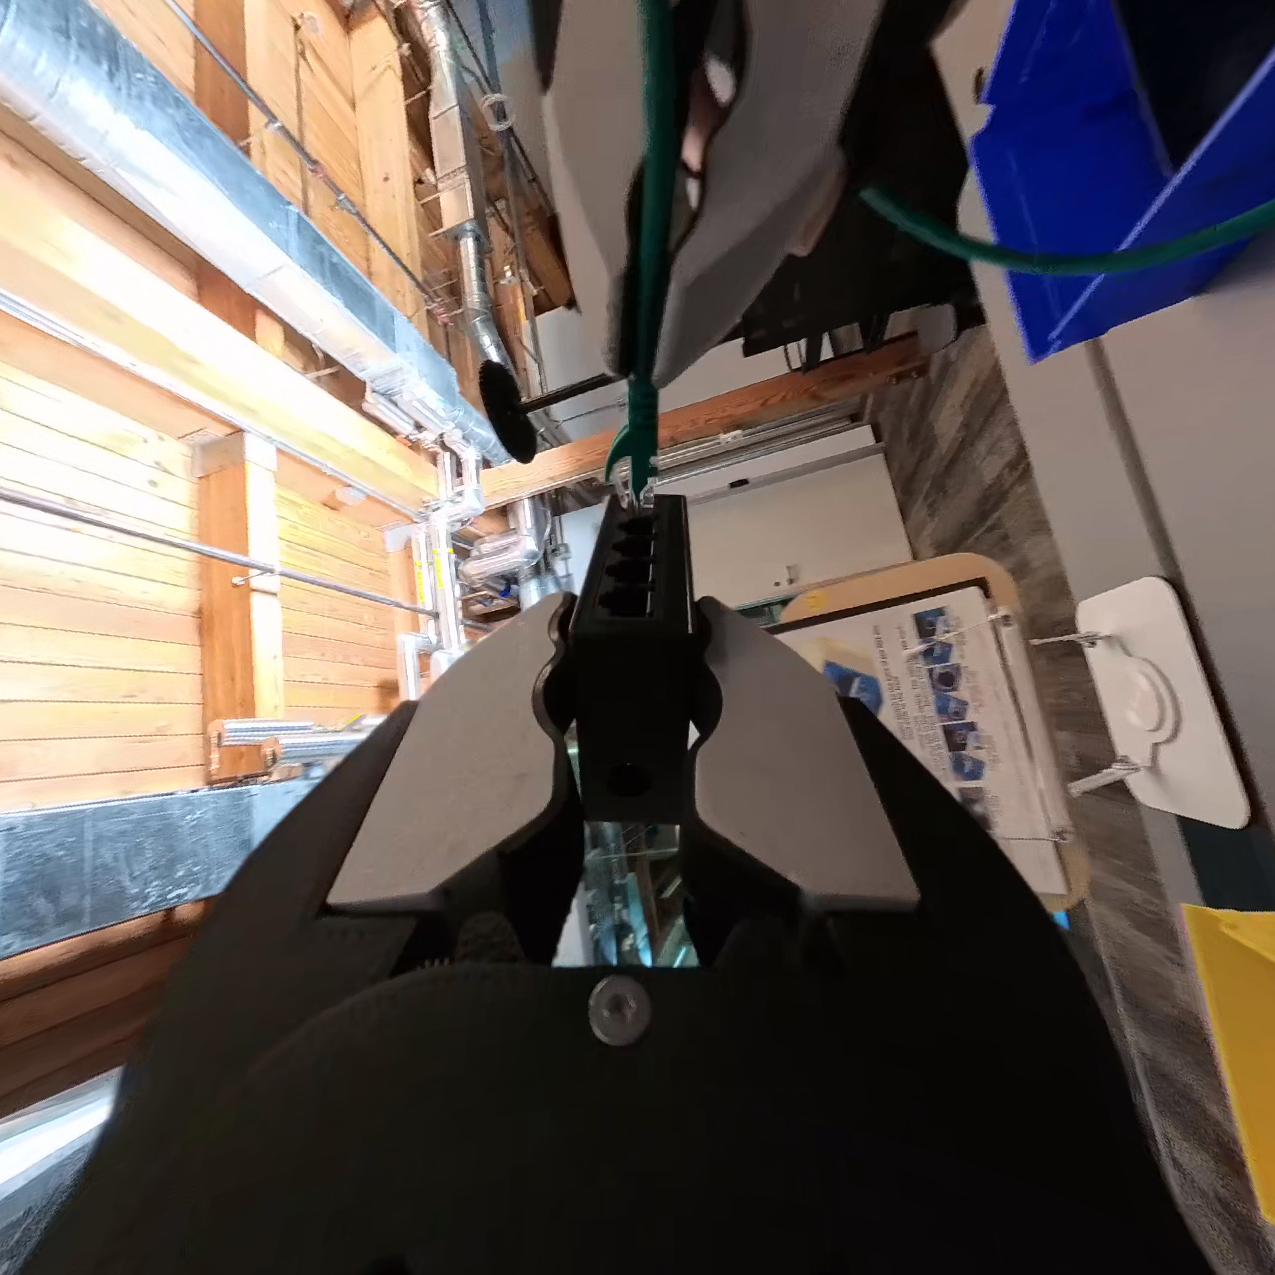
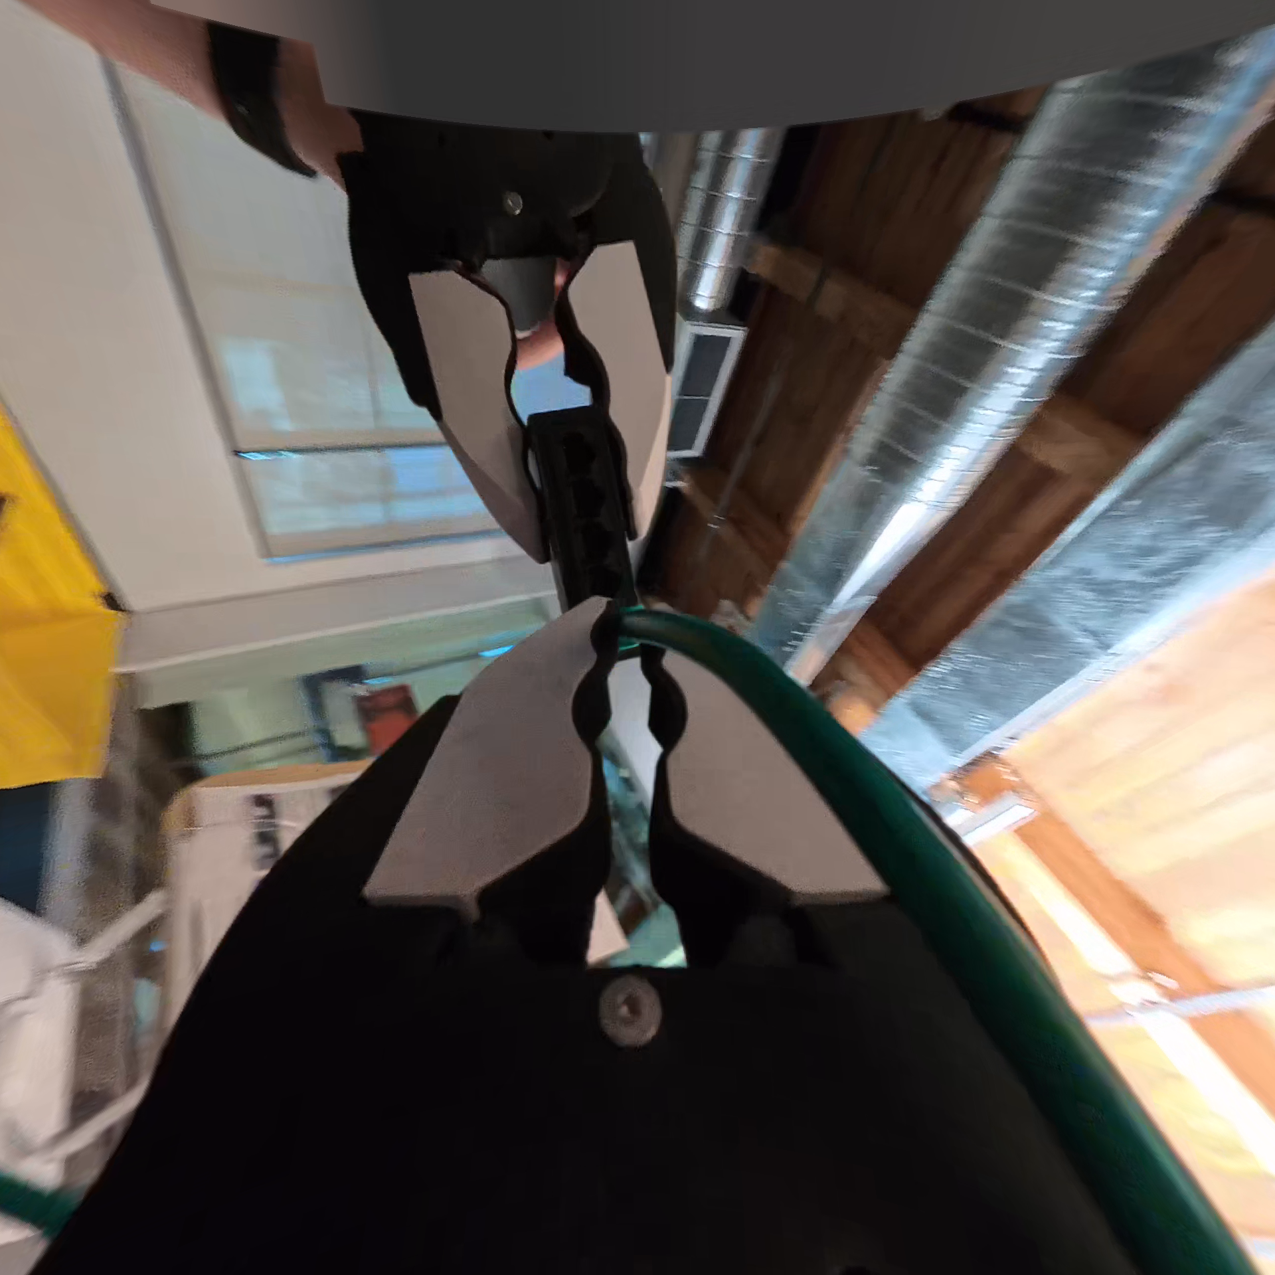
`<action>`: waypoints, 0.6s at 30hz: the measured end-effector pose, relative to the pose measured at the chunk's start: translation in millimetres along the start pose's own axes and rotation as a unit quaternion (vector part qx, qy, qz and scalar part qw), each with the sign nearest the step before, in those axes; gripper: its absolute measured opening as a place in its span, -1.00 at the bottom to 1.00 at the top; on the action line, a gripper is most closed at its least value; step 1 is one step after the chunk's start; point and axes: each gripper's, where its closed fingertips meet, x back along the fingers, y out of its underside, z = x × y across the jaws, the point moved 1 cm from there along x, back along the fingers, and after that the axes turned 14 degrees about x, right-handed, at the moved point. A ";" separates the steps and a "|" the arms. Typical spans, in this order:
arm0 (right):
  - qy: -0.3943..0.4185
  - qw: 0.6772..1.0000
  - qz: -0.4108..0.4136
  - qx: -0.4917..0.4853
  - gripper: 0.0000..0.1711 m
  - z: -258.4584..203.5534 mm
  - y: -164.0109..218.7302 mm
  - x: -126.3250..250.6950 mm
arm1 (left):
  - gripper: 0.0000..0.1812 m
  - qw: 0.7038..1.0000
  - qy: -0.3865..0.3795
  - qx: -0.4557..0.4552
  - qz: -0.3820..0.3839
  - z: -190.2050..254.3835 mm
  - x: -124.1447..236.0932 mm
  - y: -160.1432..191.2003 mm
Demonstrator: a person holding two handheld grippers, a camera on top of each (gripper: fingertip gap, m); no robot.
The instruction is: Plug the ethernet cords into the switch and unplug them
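My left gripper [image 1: 631, 610] is shut on the small black switch [image 1: 631, 690] and holds it up in the air, with its row of ports facing the camera. A green ethernet cord [image 1: 652, 207] comes down from above. Its clear plug [image 1: 638, 486] sits at the far end port; I cannot tell if it is fully seated. My right gripper [image 2: 624, 638] is shut on the green cord [image 2: 793, 710] just behind the plug, right at the switch [image 2: 586, 510]. The left gripper [image 2: 586, 538] shows beyond it, clamping the switch. The right gripper [image 1: 641, 366] shows at the top of the left wrist view.
A blue bin [image 1: 1104, 172] and a yellow object [image 1: 1235, 1035] are on the right. A white wall plate [image 1: 1159, 704] and a picture board [image 1: 952, 724] hang nearby. Silver ducts [image 2: 966, 414] and wooden beams run overhead.
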 end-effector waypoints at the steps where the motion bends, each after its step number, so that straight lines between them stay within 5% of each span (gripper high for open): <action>1: 0.019 1.000 -0.012 0.016 -0.94 3.3 -0.5 -0.5 | -0.69 1.000 -0.006 -0.002 0.000 -6.0 -0.1 -2.0; 9: 0.081 0.994 -0.026 0.062 -0.94 16.0 -6.2 3.4 | -0.66 0.999 -0.035 -0.037 -0.002 -24.6 -3.3 -11.5; 18: 0.084 0.991 -0.034 0.096 -0.89 17.2 -10.5 3.4 | -0.36 0.997 -0.043 0.065 0.002 -33.6 0.6 -9.1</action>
